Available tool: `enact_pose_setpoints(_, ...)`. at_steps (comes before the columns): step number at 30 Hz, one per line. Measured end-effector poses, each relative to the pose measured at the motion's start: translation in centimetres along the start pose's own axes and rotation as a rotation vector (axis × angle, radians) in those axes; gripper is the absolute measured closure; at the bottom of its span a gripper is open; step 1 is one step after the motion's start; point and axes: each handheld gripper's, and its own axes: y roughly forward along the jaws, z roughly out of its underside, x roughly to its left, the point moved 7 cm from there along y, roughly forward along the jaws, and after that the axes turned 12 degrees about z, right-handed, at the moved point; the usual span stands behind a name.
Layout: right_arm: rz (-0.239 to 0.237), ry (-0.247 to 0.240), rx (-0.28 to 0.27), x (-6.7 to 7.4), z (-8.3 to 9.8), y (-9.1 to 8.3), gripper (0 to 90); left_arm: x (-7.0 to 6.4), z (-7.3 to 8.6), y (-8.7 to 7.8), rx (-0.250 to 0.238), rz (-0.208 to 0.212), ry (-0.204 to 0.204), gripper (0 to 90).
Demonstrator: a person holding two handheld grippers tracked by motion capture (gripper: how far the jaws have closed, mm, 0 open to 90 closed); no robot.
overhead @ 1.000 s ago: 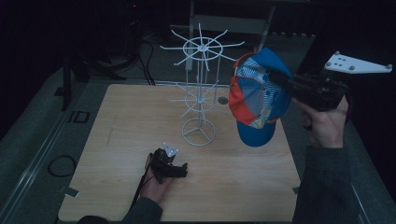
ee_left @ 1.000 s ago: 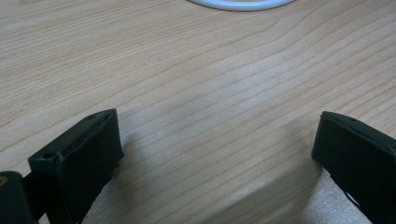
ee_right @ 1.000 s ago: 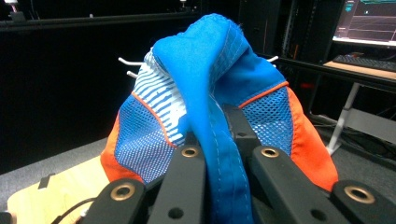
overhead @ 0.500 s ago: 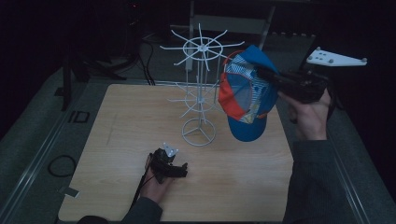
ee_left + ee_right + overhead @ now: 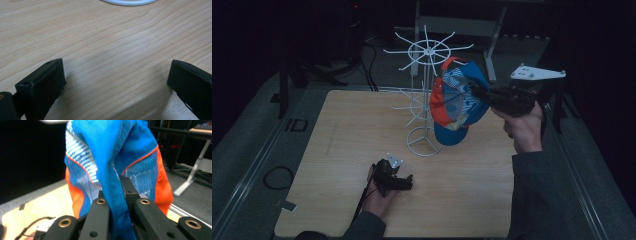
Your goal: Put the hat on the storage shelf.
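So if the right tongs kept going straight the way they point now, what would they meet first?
Probably the white wire rack. The right tongs, shut on the blue and orange cap, point left toward its upper arms in the high view, with the cap leading. Depth is unclear, so the cap might pass in front.

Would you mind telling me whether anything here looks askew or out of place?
Nothing is spilled or damaged. The blue and orange mesh cap hangs crumpled in the air, pinched by the right gripper beside the white wire display rack, not on a hook.
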Motion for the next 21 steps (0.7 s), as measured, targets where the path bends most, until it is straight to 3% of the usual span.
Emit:
enact_pose_setpoints(4,0.014,-0.024,0.026,0.0,0.7,0.3,75.8,0.0,0.0,0.0,-0.001,0.001,-0.001,1.9)
enact_pose_setpoints(10,0.029,-0.041,0.049,0.0,1.3,0.2,52.8,0.0,0.0,0.0,0.000,0.001,-0.002,1.9)
enact_pose_setpoints(13,0.062,-0.063,0.072,-0.1,1.7,0.1,43.2,0.0,0.0,0.0,0.002,0.001,0.000,1.9)
enact_pose_setpoints(21,0.092,-0.063,0.101,-0.2,3.0,-0.2,29.6,0.0,0.0,0.0,-0.001,0.001,-0.003,1.9)
